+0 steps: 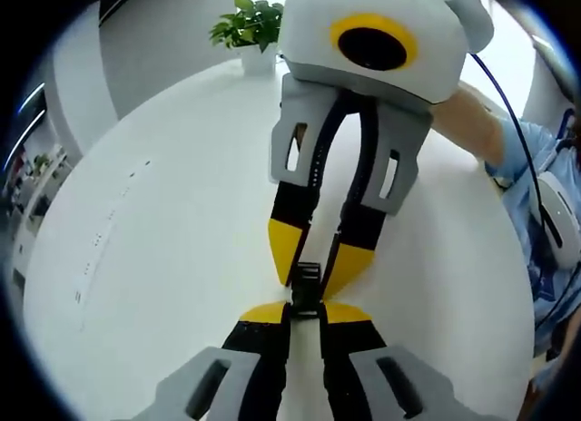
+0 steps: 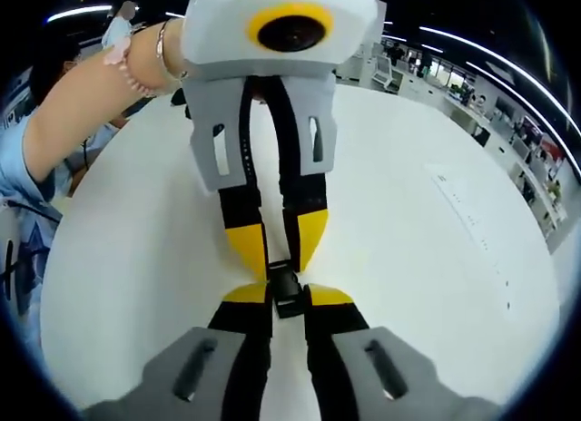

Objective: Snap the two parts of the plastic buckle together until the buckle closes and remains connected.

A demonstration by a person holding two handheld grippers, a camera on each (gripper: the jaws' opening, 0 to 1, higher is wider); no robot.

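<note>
Left gripper: pinching one buckle half.
Right gripper: clamping the other half.
Risk: halves meeting crooked, slipping out before latching over the table.

Bright, even overhead light, glare off the white table, strong fisheye bending at soft edges.

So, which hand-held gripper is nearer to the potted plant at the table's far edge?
Right. In the left gripper view, the right hand-held gripper reaches in from the potted plant's side, while the left hand-held gripper sits on the opposite side of the buckle.
</note>
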